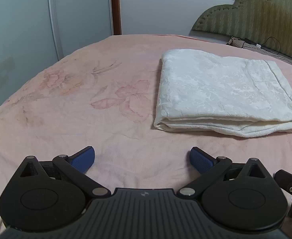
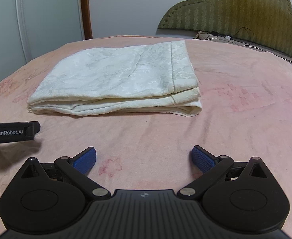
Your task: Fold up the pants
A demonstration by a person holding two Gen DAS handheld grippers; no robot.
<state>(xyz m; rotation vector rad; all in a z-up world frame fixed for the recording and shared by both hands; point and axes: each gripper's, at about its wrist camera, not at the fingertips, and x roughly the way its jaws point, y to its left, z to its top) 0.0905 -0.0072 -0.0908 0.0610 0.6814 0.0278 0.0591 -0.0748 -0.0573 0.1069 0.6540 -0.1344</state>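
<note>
White pants (image 2: 114, 83) are seen folded in a neat stack on pink bed (image 2: 235, 119); approx. done. Left tongs (image 1: 142, 160) & right tongs (image 2: 144, 159) are spread wide, nothing held.

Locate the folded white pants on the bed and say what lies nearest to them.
The folded white pants lie flat on the pink bedsheet, ahead-left in the right wrist view and ahead-right in the left wrist view, short of the green headboard.
</note>
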